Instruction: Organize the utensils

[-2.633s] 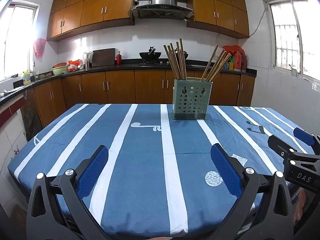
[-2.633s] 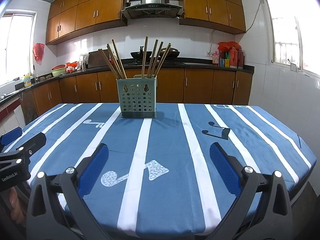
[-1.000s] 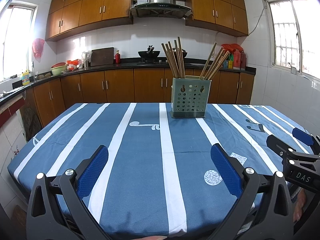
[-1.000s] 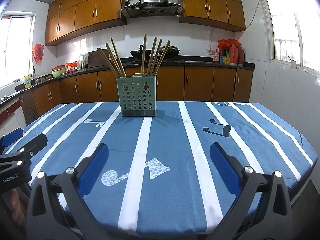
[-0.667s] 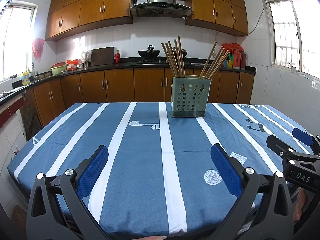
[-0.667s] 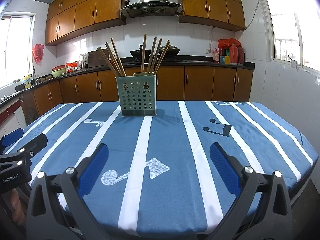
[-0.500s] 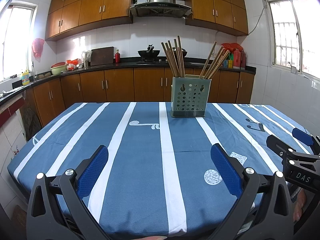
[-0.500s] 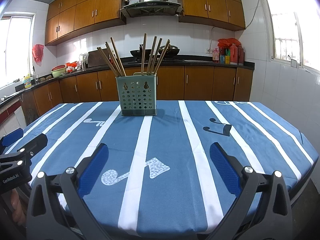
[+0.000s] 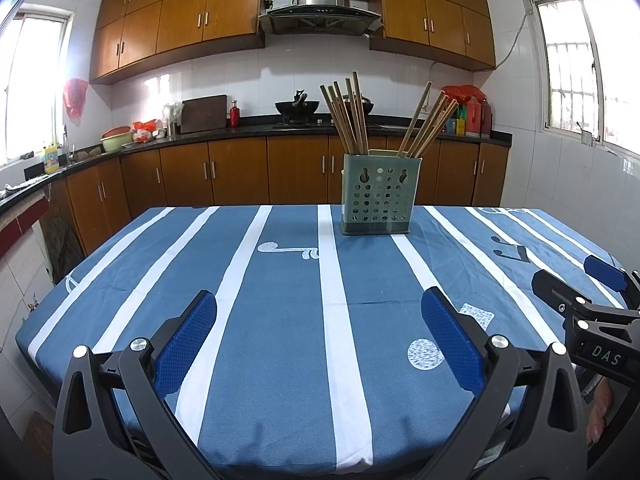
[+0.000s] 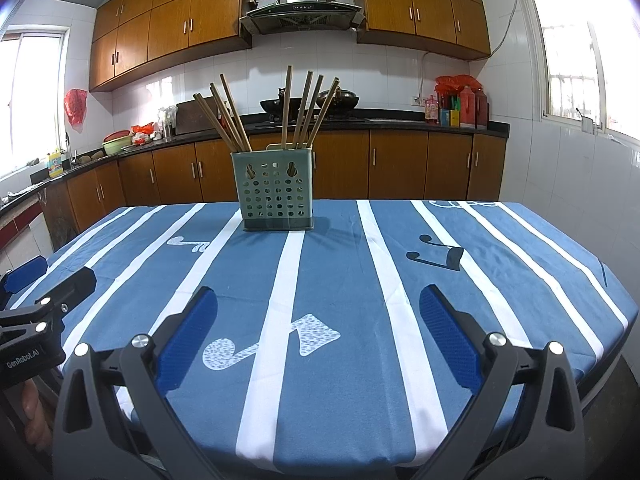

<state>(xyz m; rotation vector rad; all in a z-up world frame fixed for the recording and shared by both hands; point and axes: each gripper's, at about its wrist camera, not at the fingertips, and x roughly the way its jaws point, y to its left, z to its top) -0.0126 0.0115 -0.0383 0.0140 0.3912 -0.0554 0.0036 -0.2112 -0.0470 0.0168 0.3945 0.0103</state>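
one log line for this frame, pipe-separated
left gripper open, empty | right gripper open, empty | chopsticks upright in green holder | holder at far end of tablecloth, untouched

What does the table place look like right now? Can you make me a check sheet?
Surface: table under a blue tablecloth with white stripes and music notes, lying flat with small wrinkles.
Job's things: green perforated utensil holder upright at the far middle; wooden chopsticks stand in it in two leaning bunches.
Clutter: nothing seen on the cloth besides the holder.
Grippers: left tool open, holding nothing, low over the near edge; right tool open, holding nothing, beside it.
Cables: one wire runs down the wall tiles near the right window.
Surroundings: brown kitchen cabinets, range hood, wok on the stove, red bottles on the counter, two bright windows.
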